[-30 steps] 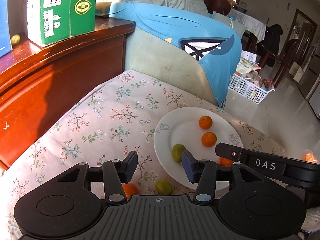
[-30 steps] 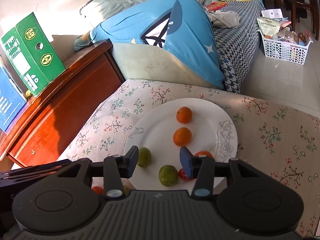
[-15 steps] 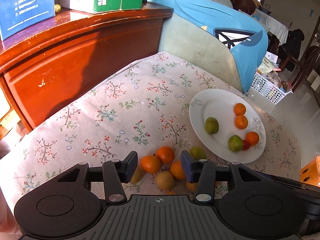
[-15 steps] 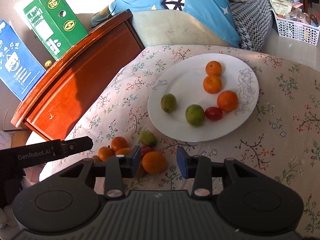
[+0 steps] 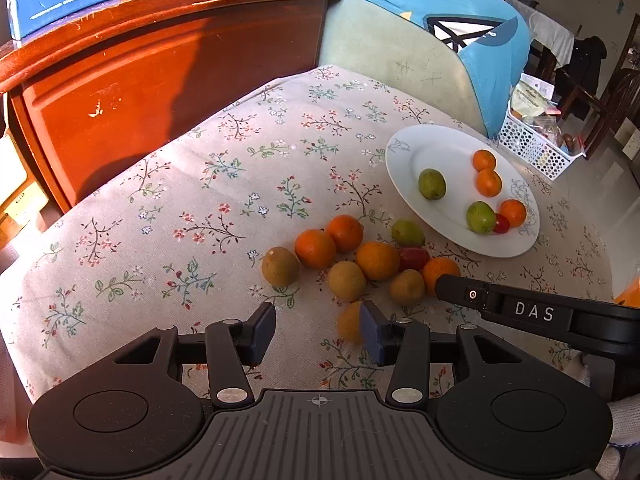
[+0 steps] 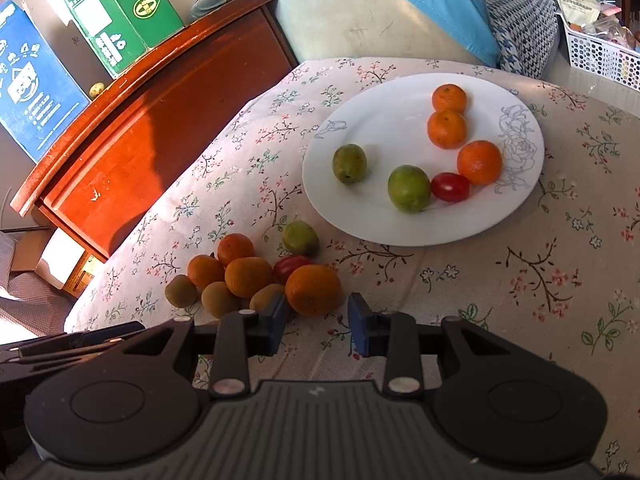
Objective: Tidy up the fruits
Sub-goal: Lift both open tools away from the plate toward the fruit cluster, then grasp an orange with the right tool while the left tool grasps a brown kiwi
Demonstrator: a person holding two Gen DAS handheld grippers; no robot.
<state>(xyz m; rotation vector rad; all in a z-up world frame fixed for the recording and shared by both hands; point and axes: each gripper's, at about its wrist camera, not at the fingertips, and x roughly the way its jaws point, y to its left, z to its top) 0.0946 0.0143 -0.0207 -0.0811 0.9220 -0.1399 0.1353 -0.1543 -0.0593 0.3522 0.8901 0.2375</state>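
A floral cloth [image 6: 500, 280] over the whole table, largest thing in both views. Behind it, a red-brown cabinet [image 6: 160, 120], with a green box [image 6: 116, 12] and a blue box [image 6: 28, 80] on top. Beside the cabinet, a pale cushion [image 5: 392, 64] under a blue cover [image 5: 472, 12]. Far right on the floor, a white basket [image 6: 596, 56] with packets inside.

On the cloth, a white plate [image 6: 392, 120] on the right part. On the plate: three oranges, two of them touching at the far side [image 6: 448, 112], the third [image 6: 479, 162] nearer and just beside a small red tomato [image 6: 450, 187]; a green fruit [image 6: 409, 188] touching the tomato, and another green fruit [image 6: 349, 163] apart, near the left rim.

Off the plate, on the cloth, a loose pile [image 5: 360, 260] of oranges, brown round fruits, one red tomato and one green fruit, most of them touching each other, just beside the near rim of the plate.

Left gripper [image 5: 317, 334] wide open, empty, low above the cloth, just in front of the pile; a blurred orange fruit [image 5: 349, 322] close against the right finger.

Right gripper [image 6: 317, 324] also wide open and empty, just before the nearest large orange [image 6: 313, 289] of the pile.
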